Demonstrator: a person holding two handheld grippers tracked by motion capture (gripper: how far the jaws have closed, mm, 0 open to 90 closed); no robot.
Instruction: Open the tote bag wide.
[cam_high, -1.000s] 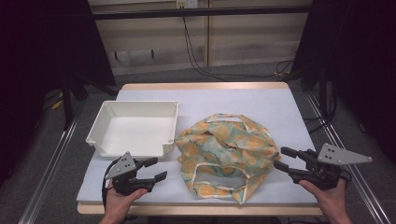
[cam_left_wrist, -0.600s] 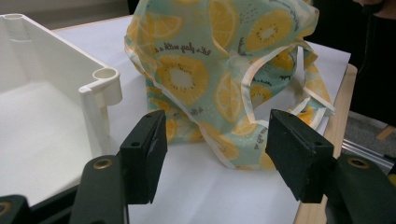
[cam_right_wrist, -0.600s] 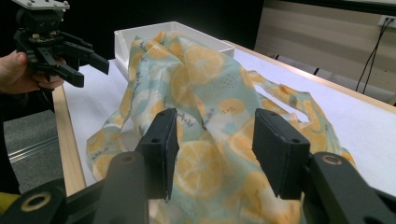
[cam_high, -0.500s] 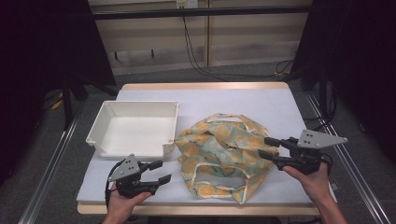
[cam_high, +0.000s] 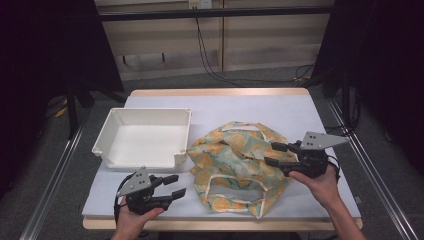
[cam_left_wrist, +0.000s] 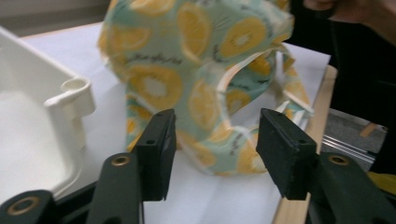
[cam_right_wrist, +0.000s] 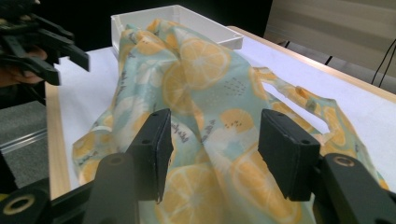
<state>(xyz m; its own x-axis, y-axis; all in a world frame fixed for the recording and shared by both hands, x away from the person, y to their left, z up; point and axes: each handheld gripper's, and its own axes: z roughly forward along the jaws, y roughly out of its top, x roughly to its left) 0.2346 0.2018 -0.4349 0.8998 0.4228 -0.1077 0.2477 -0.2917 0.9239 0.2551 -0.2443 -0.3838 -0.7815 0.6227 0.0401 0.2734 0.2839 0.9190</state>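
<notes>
A crumpled cloth bag (cam_high: 235, 160) printed with citrus slices lies on the white mat, right of a white tray (cam_high: 140, 161). My left gripper (cam_high: 178, 184) hovers near the table's front edge, pointing at the bag's left side, just short of it. Its jaws have just been closing, stand apart and grip nothing. The left gripper view shows the bag (cam_left_wrist: 196, 60) beyond the left gripper (cam_left_wrist: 217, 140). My right gripper (cam_high: 271, 153) reaches over the bag's right edge. Its jaws have just been opening, and cloth (cam_right_wrist: 201, 79) lies below and between them, unpinched.
The tray (cam_left_wrist: 42, 107) is empty and sits close to the bag's left side. The mat ends at a wooden table edge (cam_high: 215, 224) in front. Metal rails (cam_high: 372, 170) run along both sides. Cables (cam_high: 210, 60) trail over the floor behind.
My right gripper has moved left and forward over the bag's right edge. The left gripper has stayed in place, its jaws a little narrower.
</notes>
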